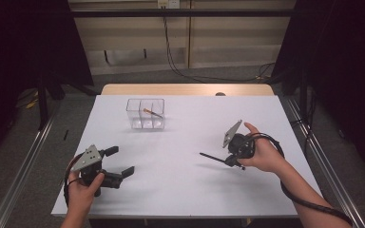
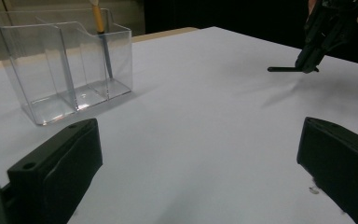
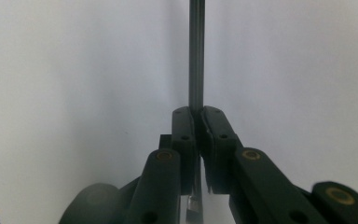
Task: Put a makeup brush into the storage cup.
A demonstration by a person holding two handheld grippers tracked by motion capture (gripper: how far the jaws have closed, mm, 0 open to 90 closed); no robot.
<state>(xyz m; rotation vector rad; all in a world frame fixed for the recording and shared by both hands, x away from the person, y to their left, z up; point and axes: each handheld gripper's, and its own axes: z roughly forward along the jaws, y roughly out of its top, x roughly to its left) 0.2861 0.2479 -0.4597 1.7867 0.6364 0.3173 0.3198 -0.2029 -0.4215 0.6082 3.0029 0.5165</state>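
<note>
I am holding a dark pen [image 1: 212,156] clamped in my right gripper [image 1: 228,160], lifted over the table's [image 1: 180,190] right side. One pencil [image 1: 152,113] is already standing in the clear organizer [image 1: 145,114] far left; the pen's trip there remains. My left gripper [image 1: 123,164] is waiting, jaws apart.

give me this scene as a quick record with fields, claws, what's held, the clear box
surface: white table
left claw: open, nothing between the jaws, low over the near left of the table
right claw: shut on a thin dark stick
stick: points toward the left, clear of the table with its shadow below
box: clear, three compartments, far left of centre
in box: a pencil leaning in the right compartment; the other two look empty
</note>
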